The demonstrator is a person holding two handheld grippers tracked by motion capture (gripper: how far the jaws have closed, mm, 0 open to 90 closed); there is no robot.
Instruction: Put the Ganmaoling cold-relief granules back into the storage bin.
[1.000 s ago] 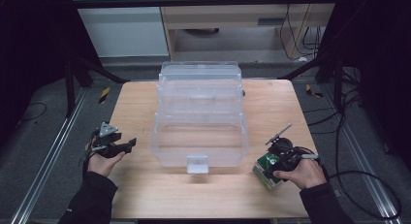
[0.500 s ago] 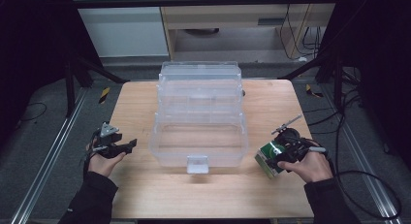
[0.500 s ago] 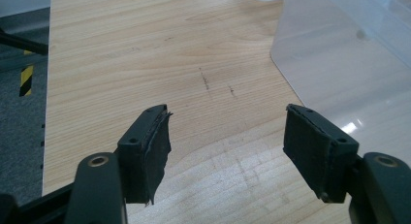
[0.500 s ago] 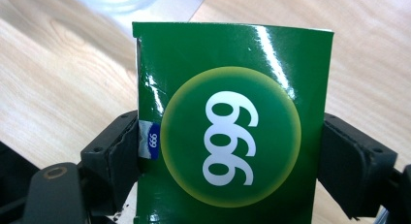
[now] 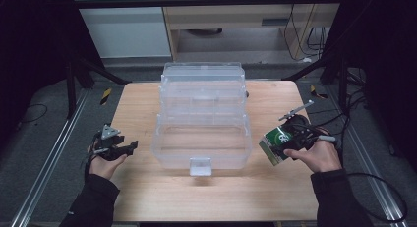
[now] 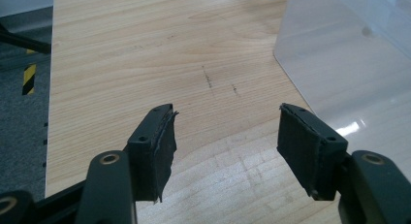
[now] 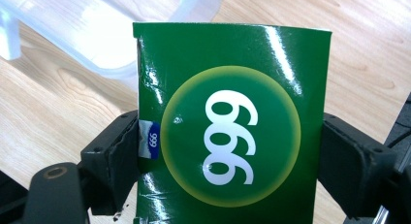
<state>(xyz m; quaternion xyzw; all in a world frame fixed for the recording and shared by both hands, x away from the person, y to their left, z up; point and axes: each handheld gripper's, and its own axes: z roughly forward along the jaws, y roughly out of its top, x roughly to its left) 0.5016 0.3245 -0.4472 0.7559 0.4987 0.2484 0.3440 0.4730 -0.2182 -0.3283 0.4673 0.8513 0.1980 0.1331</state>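
Ahead of both pairs of jaws, the wooden table (image 5: 147,97) is carrying a clear tiered plastic organiser box (image 5: 202,120), standing open at the centre. The right gripper (image 5: 281,144) is holding a green carton (image 5: 273,144) off the table, just beside the box's right wall; its jaws are clamping the carton's two narrow sides. The left gripper (image 5: 129,147) is waiting near the box's left wall with nothing between its jaws, which have just been closing a little yet are standing wide.

Judgement: the carrying step is in hand — the next move calls for bringing the carton over the box's rim and lowering it into a tray before letting go.

The right gripper view is showing the carton's (image 7: 232,122) white "999" roundel — unreadable from above; the left gripper view is showing bare pads (image 6: 162,146) over wood.
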